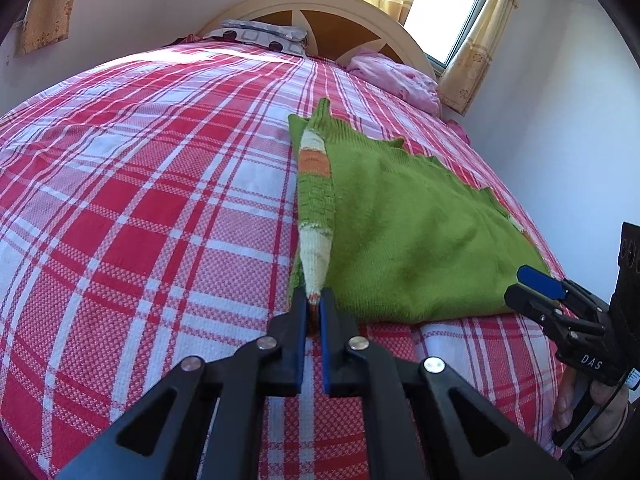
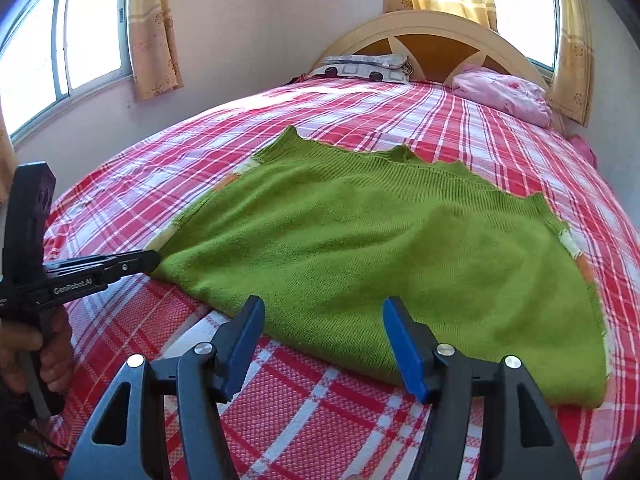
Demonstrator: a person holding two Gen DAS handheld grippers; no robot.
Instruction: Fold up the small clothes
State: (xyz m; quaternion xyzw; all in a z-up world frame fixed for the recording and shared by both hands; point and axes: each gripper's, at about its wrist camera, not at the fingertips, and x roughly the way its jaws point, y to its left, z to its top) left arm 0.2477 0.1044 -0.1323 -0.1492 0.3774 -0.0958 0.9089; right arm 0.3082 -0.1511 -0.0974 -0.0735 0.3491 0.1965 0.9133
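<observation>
Knitwear covers the near right part of the bed: we see a green sweater (image 2: 360,248) spread flat on the red and white checked bedspread (image 1: 140,200), its hem toward us and its neck toward the headboard (image 2: 432,24). Its striped sleeve (image 1: 316,200), banded in green, cream and orange, is drawn in a straight line along the sweater's left edge. Our left gripper (image 1: 314,300) has its jaws pressed together on the cuff end of that sleeve, close to the bedspread at the sweater's near left corner. From the right wrist view the same gripper (image 2: 154,258) reaches in from the left with its tips touching the corner of the green knit, and a hand (image 2: 36,352) holds its handle.

Our right gripper (image 2: 324,320) stands with its jaws well apart and nothing between them; its blue pads (image 2: 404,348) hover just at the sweater's near hem, and we cannot tell whether they touch it. In the left wrist view it (image 1: 532,286) sits at the sweater's near right corner.

A patterned pillow (image 2: 364,66) and a pink bundle of cloth (image 2: 508,94) lie by the headboard, with yellow curtains (image 2: 154,28) at the windows (image 2: 60,40).
</observation>
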